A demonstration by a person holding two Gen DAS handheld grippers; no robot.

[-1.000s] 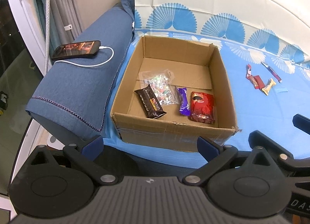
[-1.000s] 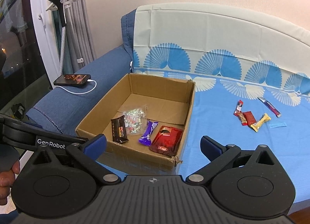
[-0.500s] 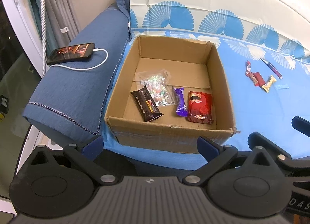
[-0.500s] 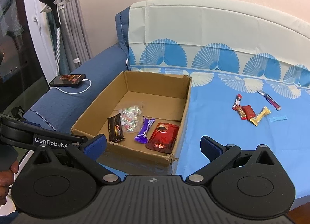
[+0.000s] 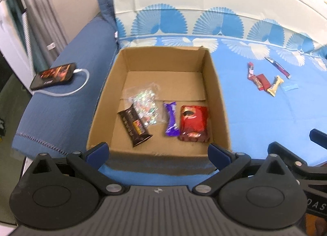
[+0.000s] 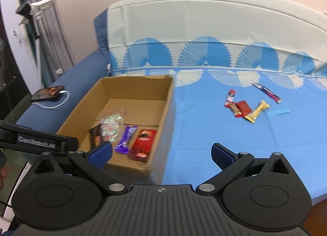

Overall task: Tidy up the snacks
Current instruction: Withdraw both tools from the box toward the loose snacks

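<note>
An open cardboard box (image 5: pixel 216 84) (image 6: pixel 167 105) sits on the blue sofa seat. In it lie a dark brown bar (image 5: pixel 134 126), a clear bag of candies (image 5: pixel 145 103), a purple bar (image 5: pixel 171 121) and a red packet (image 5: pixel 194 122). Several loose snacks lie on the seat to the right: a red stick (image 6: pixel 230 98), a red square packet (image 6: pixel 244 107), a yellow bar (image 6: pixel 258 111) and a purple stick (image 6: pixel 267 92). My left gripper (image 5: pixel 158 152) is open and empty in front of the box. My right gripper (image 6: pixel 161 152) is open and empty by the box's near right corner.
A phone (image 5: pixel 53 75) on a white cable (image 5: pixel 79 88) lies on the blue armrest (image 5: pixel 61 109) left of the box. The white and blue backrest (image 6: pixel 204 37) rises behind. A curtain and a phone stand (image 6: pixel 34 9) are at far left.
Both grippers have moved toward the sofa and turned right, so the loose snacks sit nearer the middle of the right view. Nothing was picked up; both stay open.
</note>
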